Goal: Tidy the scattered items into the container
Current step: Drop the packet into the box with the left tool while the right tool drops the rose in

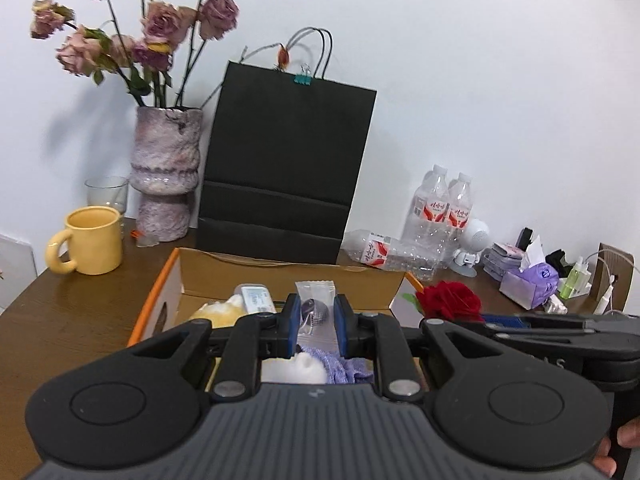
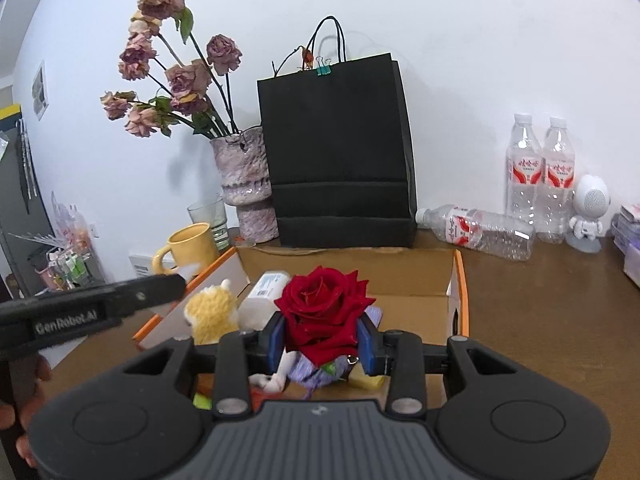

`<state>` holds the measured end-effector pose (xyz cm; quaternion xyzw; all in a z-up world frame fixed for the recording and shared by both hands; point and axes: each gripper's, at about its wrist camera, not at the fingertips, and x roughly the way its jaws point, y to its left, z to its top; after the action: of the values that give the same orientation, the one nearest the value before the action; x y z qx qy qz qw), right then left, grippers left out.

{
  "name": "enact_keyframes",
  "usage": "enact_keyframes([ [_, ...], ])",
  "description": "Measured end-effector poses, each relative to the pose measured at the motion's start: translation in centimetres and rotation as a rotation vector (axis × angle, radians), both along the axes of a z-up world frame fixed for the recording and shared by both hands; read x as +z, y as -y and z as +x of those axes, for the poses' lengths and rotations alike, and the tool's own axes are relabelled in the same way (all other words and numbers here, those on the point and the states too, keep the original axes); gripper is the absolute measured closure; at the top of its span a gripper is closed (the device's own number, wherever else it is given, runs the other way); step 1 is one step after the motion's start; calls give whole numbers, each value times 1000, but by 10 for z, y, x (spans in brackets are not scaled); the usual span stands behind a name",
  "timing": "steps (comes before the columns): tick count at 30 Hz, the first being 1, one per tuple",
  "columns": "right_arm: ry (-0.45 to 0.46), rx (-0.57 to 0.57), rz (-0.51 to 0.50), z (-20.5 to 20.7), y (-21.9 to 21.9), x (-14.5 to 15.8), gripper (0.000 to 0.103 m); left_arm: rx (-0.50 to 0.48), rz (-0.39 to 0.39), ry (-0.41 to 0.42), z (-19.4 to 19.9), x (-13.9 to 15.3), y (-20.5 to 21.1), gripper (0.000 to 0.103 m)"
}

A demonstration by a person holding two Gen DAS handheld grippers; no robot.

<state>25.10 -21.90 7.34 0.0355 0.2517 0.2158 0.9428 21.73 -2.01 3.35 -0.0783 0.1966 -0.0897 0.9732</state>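
A dark brown wooden table [image 2: 540,300] stands against a plain white wall [image 2: 460,60]. At the wall stand a black paper bag [image 2: 336,152] with a green binder clip on its rim, a mottled pink vase [image 1: 166,176] of dried roses, a clear glass [image 1: 107,194] and a yellow mug [image 1: 94,240]. To the right are two upright water bottles [image 2: 540,176], a third lying on its side [image 2: 478,232], a small white robot figure [image 2: 588,212], and a purple tissue pack [image 1: 528,282].

In front of the bag sits the open cardboard box [image 2: 458,280] with orange edges, already holding a yellow plush toy [image 2: 212,314], a white bottle [image 2: 266,286] and purple cloth [image 1: 344,366].

The left tool [image 1: 316,322] is clamped on a clear plastic packet [image 1: 316,308] above the box. The right tool [image 2: 322,344] is clamped on a red rose [image 2: 324,304], also over the box.
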Motion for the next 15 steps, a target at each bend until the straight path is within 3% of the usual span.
enact_keyframes([
  [15, -89, -7, -128, 79, -21, -39, 68, -60, 51, -117, 84, -43, 19, 84],
])
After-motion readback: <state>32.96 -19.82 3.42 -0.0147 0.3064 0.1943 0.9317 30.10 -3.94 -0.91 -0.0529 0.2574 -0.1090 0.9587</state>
